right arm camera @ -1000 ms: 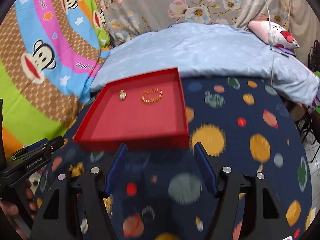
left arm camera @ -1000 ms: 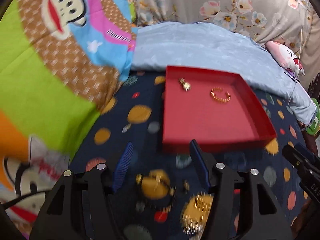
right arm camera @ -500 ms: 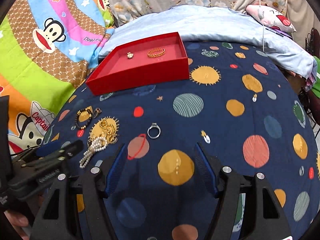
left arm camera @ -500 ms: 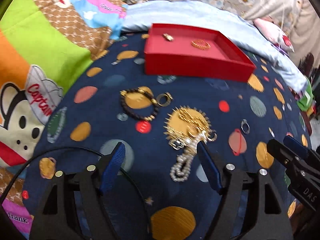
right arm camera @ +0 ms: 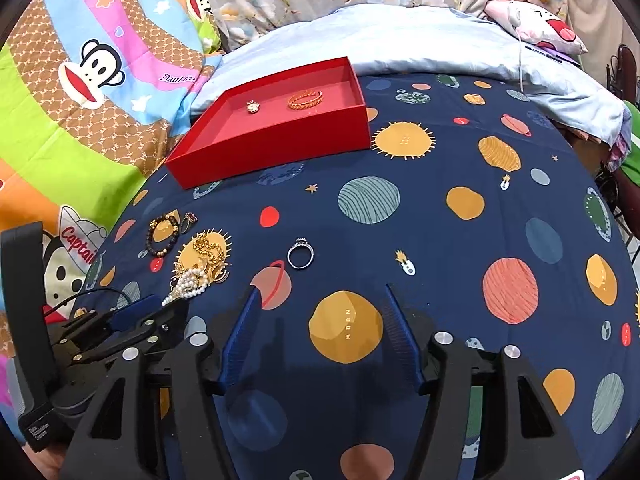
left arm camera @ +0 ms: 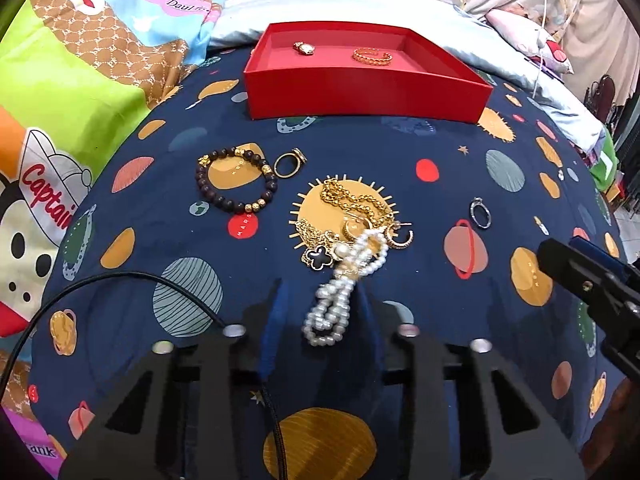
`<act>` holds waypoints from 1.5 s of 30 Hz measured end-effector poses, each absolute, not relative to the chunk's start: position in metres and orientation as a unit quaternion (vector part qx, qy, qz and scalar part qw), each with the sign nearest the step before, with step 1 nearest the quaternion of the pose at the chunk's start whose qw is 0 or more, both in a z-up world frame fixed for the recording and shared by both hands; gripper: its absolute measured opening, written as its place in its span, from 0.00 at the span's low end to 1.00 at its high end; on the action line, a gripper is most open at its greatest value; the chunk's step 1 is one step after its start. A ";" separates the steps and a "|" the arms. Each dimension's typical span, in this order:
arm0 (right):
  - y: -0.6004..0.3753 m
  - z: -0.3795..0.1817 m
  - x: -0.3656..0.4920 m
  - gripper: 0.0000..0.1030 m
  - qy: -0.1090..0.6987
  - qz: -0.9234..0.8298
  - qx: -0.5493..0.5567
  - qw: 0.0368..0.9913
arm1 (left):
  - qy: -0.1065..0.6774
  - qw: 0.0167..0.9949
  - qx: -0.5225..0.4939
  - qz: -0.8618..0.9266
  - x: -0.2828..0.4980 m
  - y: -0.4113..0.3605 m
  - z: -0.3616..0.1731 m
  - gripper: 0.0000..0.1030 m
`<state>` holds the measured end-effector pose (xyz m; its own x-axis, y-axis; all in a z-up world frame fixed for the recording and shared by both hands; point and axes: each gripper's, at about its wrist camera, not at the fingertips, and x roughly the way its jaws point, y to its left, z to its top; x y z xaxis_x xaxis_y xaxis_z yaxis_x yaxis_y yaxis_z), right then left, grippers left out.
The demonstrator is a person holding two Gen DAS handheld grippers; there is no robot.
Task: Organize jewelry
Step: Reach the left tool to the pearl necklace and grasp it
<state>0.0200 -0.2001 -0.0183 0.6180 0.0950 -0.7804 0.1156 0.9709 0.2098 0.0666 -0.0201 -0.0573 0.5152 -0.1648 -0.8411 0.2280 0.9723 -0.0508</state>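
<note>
A red tray [left arm camera: 360,92] [right arm camera: 280,148] at the far side of the planet-print blanket holds a gold bangle [left arm camera: 372,56] and a small gold charm [left arm camera: 304,49]. Loose pieces lie nearer: a dark bead bracelet [left arm camera: 236,180], a gold ring [left arm camera: 289,164], a tangled gold chain pile [left arm camera: 352,208], a silver ring [left arm camera: 480,212] [right arm camera: 300,255]. My left gripper [left arm camera: 320,290] is closing, with a pearl strand [left arm camera: 332,312] between its fingers, which stand a little off it. My right gripper [right arm camera: 322,320] is narrowing with nothing in it, just short of the silver ring.
A black cable [left arm camera: 120,280] curves over the blanket at the left gripper's left. A black clover pendant [left arm camera: 318,258] lies by the pearls. A cartoon monkey quilt [right arm camera: 80,80] borders the left side, and a pale blue cover [right arm camera: 400,40] lies behind the tray.
Both grippers pulled back from the red tray and sank toward the loose jewelry. The left one's jaws widened, then narrowed around the pearl strand. The right one's jaws narrowed slightly.
</note>
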 end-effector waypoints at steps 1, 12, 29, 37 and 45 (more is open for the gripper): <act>-0.199 -0.018 0.020 0.57 0.437 -0.006 0.120 0.891 | 0.480 0.869 0.032 -0.117 0.067 -0.020 -0.057 0.19; -0.189 -0.019 0.023 0.51 0.441 0.004 0.111 0.891 | 0.455 0.881 -0.006 -0.132 0.054 0.005 -0.024 0.10; -0.172 -0.024 0.051 0.43 0.443 0.026 0.098 0.891 | 0.430 0.898 -0.042 -0.086 0.064 0.049 0.006 0.10; -0.159 -0.024 0.054 0.42 0.447 0.046 0.097 0.888 | 0.434 0.896 -0.044 -0.080 0.069 0.053 0.000 0.10; -0.110 -0.028 0.059 0.24 0.460 0.109 0.079 0.878 | 0.437 0.896 -0.045 -0.073 0.071 0.059 -0.002 0.10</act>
<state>0.0590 -0.1102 -0.0280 0.5529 0.2650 -0.7900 -0.1191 0.9635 0.2398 0.0711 0.0593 -0.0016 0.6079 -0.1694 -0.7758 0.0915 0.9854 -0.1435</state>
